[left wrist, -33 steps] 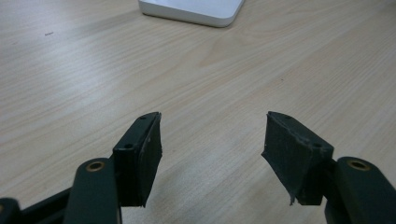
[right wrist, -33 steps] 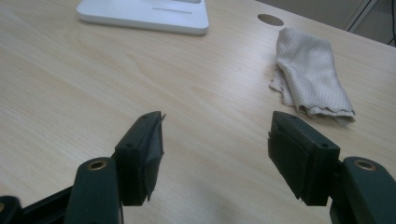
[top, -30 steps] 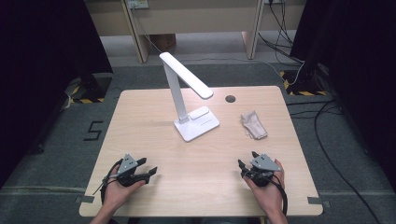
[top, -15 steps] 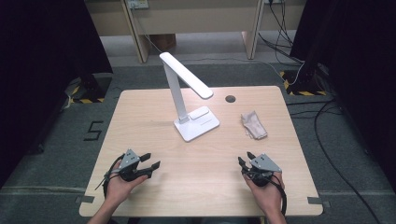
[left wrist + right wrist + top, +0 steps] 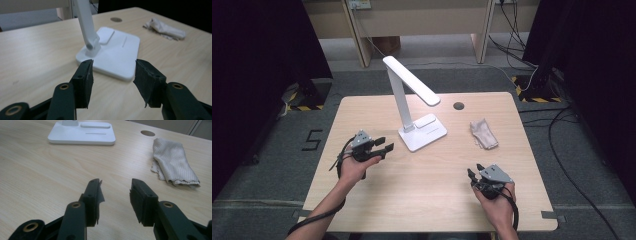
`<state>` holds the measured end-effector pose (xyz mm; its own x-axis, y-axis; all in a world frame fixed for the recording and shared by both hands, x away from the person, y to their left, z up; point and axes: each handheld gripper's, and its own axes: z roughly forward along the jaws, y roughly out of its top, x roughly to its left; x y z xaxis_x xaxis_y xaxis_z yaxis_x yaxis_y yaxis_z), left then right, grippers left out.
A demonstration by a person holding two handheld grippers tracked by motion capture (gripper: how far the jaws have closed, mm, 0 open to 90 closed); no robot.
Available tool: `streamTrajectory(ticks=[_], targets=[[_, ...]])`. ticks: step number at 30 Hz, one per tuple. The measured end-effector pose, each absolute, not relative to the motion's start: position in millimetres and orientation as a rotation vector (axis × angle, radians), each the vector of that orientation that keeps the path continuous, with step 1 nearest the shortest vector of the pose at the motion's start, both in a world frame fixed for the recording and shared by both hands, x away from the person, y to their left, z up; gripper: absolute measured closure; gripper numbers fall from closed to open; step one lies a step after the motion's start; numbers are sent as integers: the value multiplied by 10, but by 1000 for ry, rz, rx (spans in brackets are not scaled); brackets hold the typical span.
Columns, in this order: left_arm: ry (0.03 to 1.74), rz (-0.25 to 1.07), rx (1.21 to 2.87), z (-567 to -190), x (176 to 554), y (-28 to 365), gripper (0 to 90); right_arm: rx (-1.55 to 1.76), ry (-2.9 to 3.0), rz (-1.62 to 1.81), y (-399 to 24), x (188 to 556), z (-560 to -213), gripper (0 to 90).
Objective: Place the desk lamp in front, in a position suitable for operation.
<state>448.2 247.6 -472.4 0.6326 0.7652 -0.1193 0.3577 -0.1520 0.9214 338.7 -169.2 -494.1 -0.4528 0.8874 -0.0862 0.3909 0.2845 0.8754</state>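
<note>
Two black handheld grippers, bare forearms

Each gripper, the left gripper and the right gripper, is built of black jaws tipped with ribbed dark pads, and brass-coloured rivets are set into the jaw arms. A grey three-cornered plate is mounted on top of each, and a black cable is trailed from each. No sleeves are worn.

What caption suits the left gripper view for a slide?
Left gripper, jaws open and empty, faces the white lamp base; a cloth lies beyond.
</note>
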Motion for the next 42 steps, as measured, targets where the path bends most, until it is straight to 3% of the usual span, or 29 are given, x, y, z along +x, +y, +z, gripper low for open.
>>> streamTrajectory(ticks=[17, 25, 42], targets=[[942, 525, 1746, -4360, 5495, 2211, 486, 1094, 1996, 1109, -1643, 3426, -4962, 563], [940, 560, 1716, -4292, 5667, 2150, 511, 1093, 2001, 1099, -1652, 3421, -4972, 555], [903, 509, 1662, -4213, 5868, 2013, 620, 1097, 2035, 1060, -1641, 3426, -4999, 556]])
